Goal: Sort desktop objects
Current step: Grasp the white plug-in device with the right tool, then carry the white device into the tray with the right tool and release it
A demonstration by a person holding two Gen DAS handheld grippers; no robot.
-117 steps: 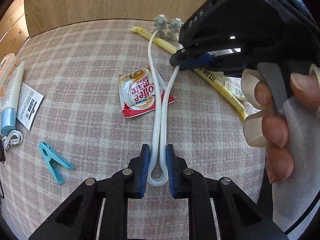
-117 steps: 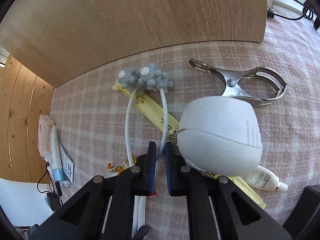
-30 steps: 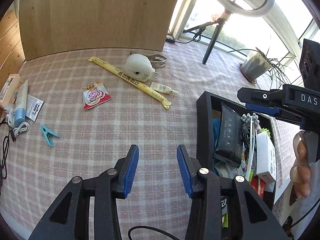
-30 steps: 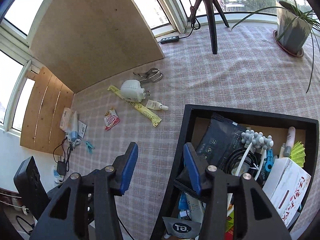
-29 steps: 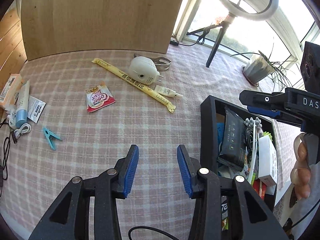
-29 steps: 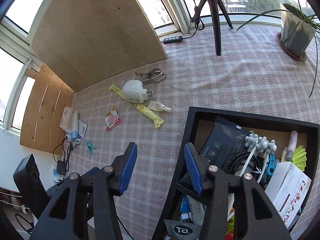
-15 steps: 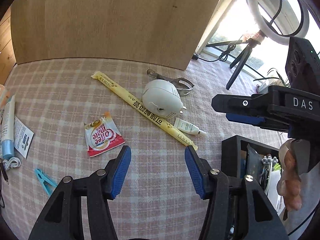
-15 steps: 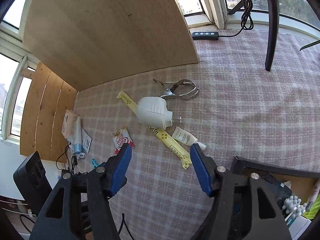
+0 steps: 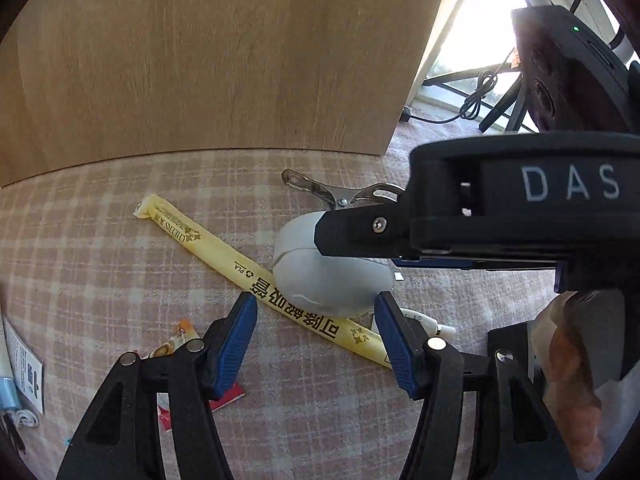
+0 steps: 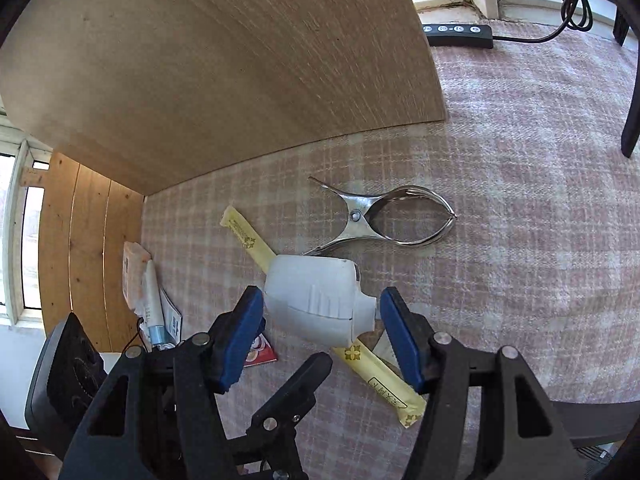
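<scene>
Looking along the left gripper [image 9: 316, 336], its blue-padded jaws are opening and stand wide, nothing pressed between them; they frame the long yellow sachet [image 9: 256, 280] that lies diagonally on the checked tablecloth [image 9: 80, 248]. A white rounded plug adapter [image 9: 320, 276] sits on that sachet just beyond the fingertips, with a metal clamp [image 9: 340, 196] behind it near the wooden board [image 9: 208, 60]. A small white tube [image 9: 428, 322] pokes out beside the right-hand pad, and a red coffee packet [image 9: 224, 394] is partly hidden under the left finger. The right gripper [image 9: 408, 254] reaches in from the right edge over the adapter, a hand [image 9: 572, 380] below it. From the right wrist, the right gripper [image 10: 320, 340] is spread wide and empty, the plug adapter [image 10: 316, 300] lying on the cloth between its pads but clear of both. The yellow sachet [image 10: 376, 376] runs under the adapter, the metal clamp [image 10: 380, 220] lies just beyond it, and the coffee packet [image 10: 262, 350] shows beside the left pad. Tubes and leaflets [image 10: 152, 300] are piled at the far left, by the wood panelling.
</scene>
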